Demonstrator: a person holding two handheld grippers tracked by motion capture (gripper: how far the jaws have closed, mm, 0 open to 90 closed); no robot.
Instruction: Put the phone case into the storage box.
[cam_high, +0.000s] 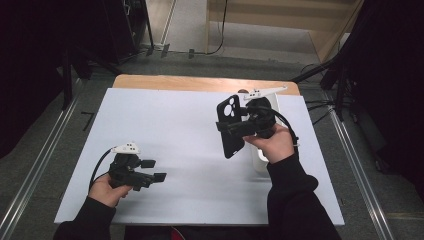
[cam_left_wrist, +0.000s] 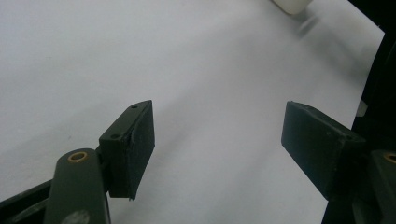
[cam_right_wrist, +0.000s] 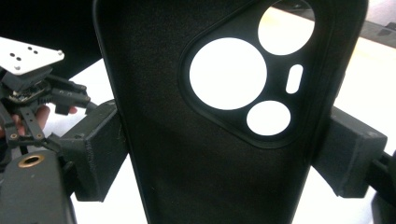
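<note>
A black phone case (cam_high: 229, 125) with round camera cut-outs hangs upright above the right half of the white table (cam_high: 175, 130). My right gripper (cam_high: 231, 129) is shut on it, one pad against each long edge. In the right gripper view the phone case (cam_right_wrist: 196, 154) stands between the pads (cam_right_wrist: 100, 154) of the right gripper (cam_right_wrist: 224, 158). My left gripper (cam_high: 154, 170) rests low near the front left, jaws open. In the left gripper view the left gripper (cam_left_wrist: 217, 140) has only bare table between its fingers (cam_left_wrist: 133, 144).
A white object (cam_high: 260, 163) lies on the table under the right hand; its end (cam_left_wrist: 292, 4) shows at the top of the left gripper view. The table's wooden far edge (cam_high: 200, 82) borders a grey floor. Dark stands and cables flank both sides.
</note>
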